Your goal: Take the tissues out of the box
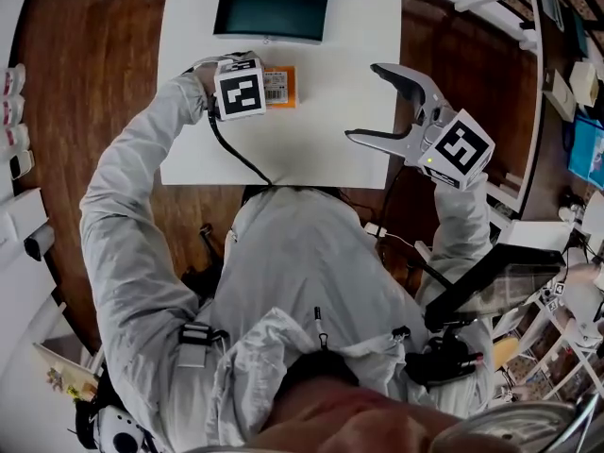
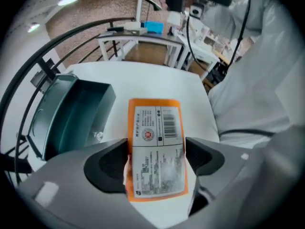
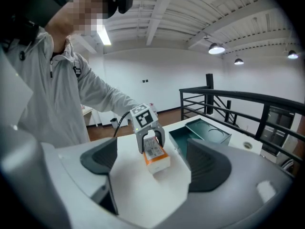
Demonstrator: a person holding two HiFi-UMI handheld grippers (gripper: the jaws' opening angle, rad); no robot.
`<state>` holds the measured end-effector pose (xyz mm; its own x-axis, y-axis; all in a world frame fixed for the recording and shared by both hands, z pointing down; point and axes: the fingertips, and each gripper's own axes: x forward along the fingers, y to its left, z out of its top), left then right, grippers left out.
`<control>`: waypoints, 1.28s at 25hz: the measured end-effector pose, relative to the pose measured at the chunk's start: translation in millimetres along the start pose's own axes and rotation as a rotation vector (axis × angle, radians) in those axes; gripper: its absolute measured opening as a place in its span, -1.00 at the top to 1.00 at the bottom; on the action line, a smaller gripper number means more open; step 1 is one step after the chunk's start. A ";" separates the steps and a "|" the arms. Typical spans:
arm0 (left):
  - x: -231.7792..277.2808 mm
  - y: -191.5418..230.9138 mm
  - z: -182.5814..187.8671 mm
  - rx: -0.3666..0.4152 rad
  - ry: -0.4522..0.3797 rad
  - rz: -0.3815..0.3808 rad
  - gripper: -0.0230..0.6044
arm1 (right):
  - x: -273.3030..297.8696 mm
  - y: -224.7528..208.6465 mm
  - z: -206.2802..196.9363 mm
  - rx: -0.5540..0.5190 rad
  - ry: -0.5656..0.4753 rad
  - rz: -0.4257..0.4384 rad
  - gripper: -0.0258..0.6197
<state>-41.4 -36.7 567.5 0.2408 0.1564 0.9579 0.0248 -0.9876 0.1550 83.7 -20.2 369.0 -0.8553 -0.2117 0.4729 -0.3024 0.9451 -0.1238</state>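
Closest to the lens, the left gripper [image 2: 156, 148] is seen with its tongs a little apart and set astride an orange tissue pack [image 2: 156, 120], one pad close beside each long side. No squeeze on the wrapper can be made out. A white label [image 2: 157, 149] is carried on the pack's top face, with a barcode [image 2: 171, 124] at its upper right, a round red seal [image 2: 149, 135] beside it, and blocks of small print that cannot be read. The pack is laid flat on the white table [image 1: 330, 36], outside the dark teal box [image 1: 274, 12], near it but not touching. A black-and-white square marker is shown on the left gripper's cube [image 1: 240, 93]. The right gripper [image 1: 364, 102] is held above the table's right part, its tongs spread wide and gripping nothing.
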 end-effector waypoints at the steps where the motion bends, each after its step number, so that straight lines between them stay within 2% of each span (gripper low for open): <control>1: -9.6 3.0 1.5 -0.025 -0.021 0.013 -0.36 | -0.8 0.9 0.5 0.002 -0.006 0.003 -0.48; 2: -18.2 2.3 3.6 -0.037 -0.041 0.016 -0.43 | -2.0 1.8 1.2 0.006 -0.014 0.007 -0.48; 4: -38.5 -8.3 9.9 -0.035 -0.089 -0.001 -0.74 | -4.2 3.9 2.6 0.014 -0.030 0.009 -0.48; 6: -77.8 -25.5 19.8 -0.032 -0.197 -0.024 -0.74 | -7.2 8.3 8.2 0.012 -0.045 -0.003 -0.48; 7: -109.8 -35.2 26.9 -0.037 -0.292 -0.027 -0.74 | -10.6 11.4 14.0 0.011 -0.059 -0.010 -0.48; 9: -200.7 -57.1 43.3 -0.039 -0.571 0.009 -0.74 | -20.9 17.4 26.8 0.025 -0.106 -0.017 -0.48; 11: -307.7 -83.9 55.7 -0.068 -0.881 0.119 -0.73 | -34.0 23.1 36.7 0.056 -0.166 -0.008 -0.48; 12: -348.6 -97.3 51.9 -0.097 -0.959 0.193 -0.72 | -41.4 26.1 41.5 0.072 -0.202 0.002 -0.48; 14: -387.4 -120.0 27.1 -0.113 -0.952 0.321 -0.66 | -55.5 32.6 51.6 0.090 -0.272 0.024 -0.48; 16: -388.9 -135.0 4.6 -0.118 -0.926 0.366 -0.61 | -63.6 39.2 58.2 0.081 -0.305 0.038 -0.48; 18: -374.5 -141.8 -7.6 -0.149 -0.961 0.349 -0.57 | -64.9 44.8 62.0 0.066 -0.314 0.049 -0.48; 22: -327.7 -147.5 -11.5 -0.246 -1.090 0.264 -0.54 | -60.6 53.9 68.1 0.049 -0.332 0.079 -0.48; 24: -306.1 -147.0 -10.8 -0.295 -1.130 0.259 -0.50 | -56.8 57.5 67.8 0.030 -0.318 0.083 -0.48; 27: -290.1 -149.6 -11.6 -0.342 -1.146 0.233 -0.47 | -50.8 62.6 71.0 0.008 -0.312 0.079 -0.45; 32: -293.5 -146.1 -14.8 -0.337 -1.128 0.233 -0.47 | -49.3 60.0 76.7 -0.006 -0.305 0.068 -0.44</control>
<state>-130.0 61.9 267.3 0.9244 -0.2913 0.2461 -0.3465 -0.9113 0.2227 75.4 27.9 271.3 -0.9606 -0.2122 0.1796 -0.2386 0.9609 -0.1408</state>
